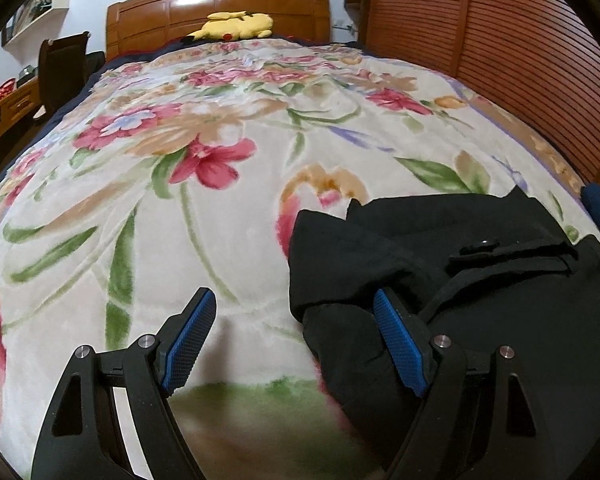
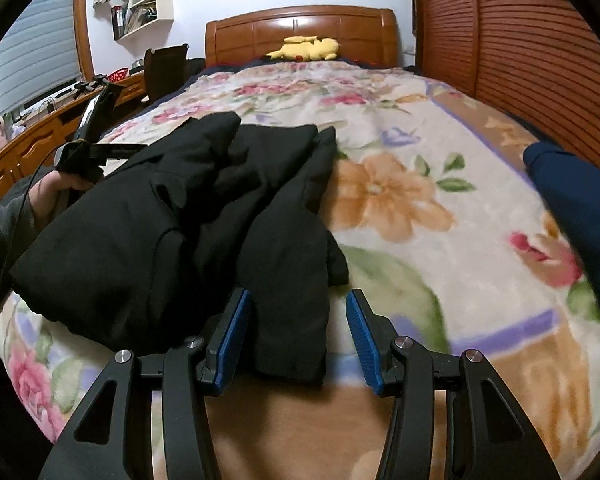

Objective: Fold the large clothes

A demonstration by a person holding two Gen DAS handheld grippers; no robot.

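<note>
Grey sleeve point(image 2: 0, 232) in right view only

I see a bed point(image 1: 220, 4) with a wooden headboard, covered by a cream floral blanket point(image 1: 228, 208). On the blanket near me lies a crumpled black garment point(image 2: 204, 216), loosely bunched. A yellow plush toy point(image 1: 236, 24) rests at the headboard end. A dark blue cloth point(image 2: 572, 200) lies at the blanket's right edge.
</note>
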